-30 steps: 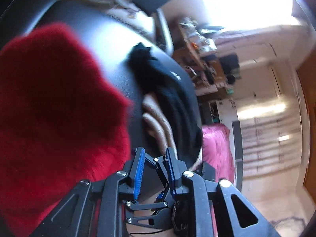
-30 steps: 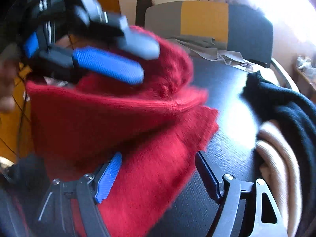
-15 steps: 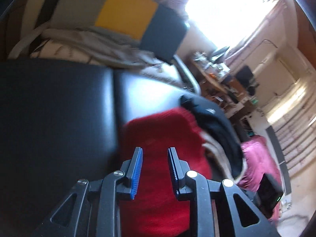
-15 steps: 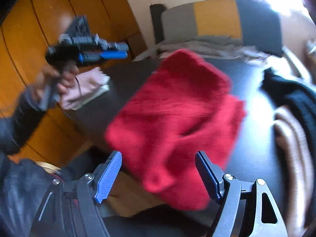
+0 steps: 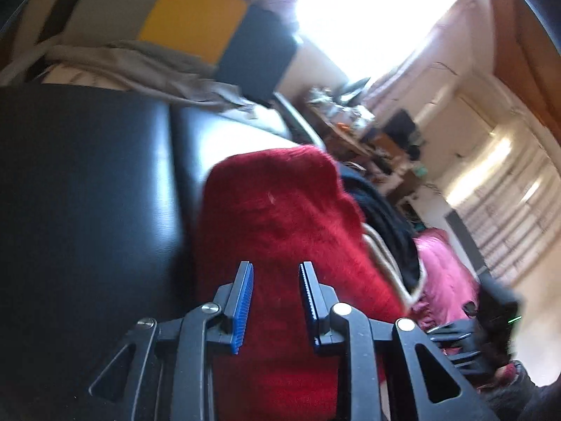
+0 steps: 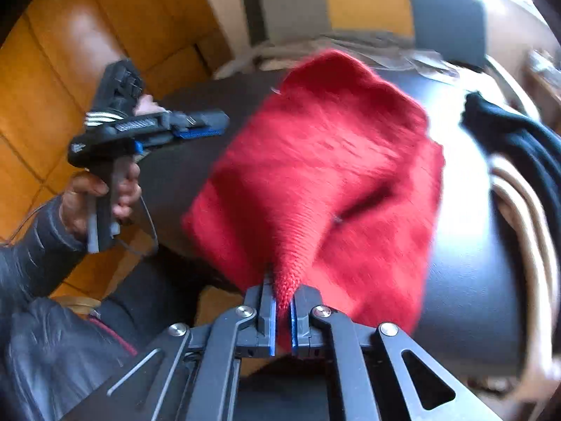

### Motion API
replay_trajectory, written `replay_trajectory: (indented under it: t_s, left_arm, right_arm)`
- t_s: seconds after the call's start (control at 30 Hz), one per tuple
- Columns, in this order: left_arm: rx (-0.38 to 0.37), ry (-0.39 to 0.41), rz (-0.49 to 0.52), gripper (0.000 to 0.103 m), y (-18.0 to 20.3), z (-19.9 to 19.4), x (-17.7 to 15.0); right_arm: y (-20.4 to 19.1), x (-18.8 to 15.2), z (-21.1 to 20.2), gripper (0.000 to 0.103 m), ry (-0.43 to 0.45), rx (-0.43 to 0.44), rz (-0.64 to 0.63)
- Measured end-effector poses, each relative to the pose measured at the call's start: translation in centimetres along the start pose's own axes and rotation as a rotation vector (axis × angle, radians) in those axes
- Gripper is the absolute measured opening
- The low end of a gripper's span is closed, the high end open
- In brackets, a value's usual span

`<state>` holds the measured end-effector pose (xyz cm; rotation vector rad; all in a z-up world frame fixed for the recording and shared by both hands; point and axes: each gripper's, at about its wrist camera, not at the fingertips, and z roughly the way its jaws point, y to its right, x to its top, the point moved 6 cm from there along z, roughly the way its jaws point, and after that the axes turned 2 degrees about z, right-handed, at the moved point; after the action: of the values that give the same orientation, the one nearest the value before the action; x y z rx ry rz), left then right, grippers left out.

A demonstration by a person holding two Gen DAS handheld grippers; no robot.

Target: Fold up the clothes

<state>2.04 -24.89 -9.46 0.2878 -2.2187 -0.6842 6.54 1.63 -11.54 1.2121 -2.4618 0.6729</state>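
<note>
A red knitted sweater (image 6: 333,161) lies bunched on the black table (image 6: 466,263). My right gripper (image 6: 282,301) is shut on the sweater's near edge, and a pinched fold of knit rises from between its blue pads. In the right wrist view my left gripper (image 6: 210,128) hovers to the left of the sweater, apart from it, held by a hand. In the left wrist view that left gripper (image 5: 275,273) stands open with nothing between its pads, pointing over the red sweater (image 5: 280,210).
A black garment (image 6: 519,140) and a beige garment (image 6: 526,210) lie at the table's right side. A chair with a grey, yellow and dark-blue back (image 6: 368,3) stands behind the table, grey cloth draped on it. A pink bundle (image 5: 445,273) lies below the table's edge.
The left gripper has let go of the sweater and swung off to its left. The sweater has dropped onto the table. The right gripper, wide open before, has shut on its near edge.
</note>
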Motion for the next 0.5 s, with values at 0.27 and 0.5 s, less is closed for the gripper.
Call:
replay_trajectory:
  t_s: [0.27,0.5]
  left_arm:
    - [0.031,-0.073,0.1,0.027,2.4,4.5,-0.6]
    - [0.021,-0.06,0.065,0.027,1.7,3.9,-0.7]
  right_arm:
    - [2.7,-3.6,0.8,0.015,-0.068,0.037,0.138]
    - [5.3,2.0,-4.9,0.079,0.228,0.093,0.251]
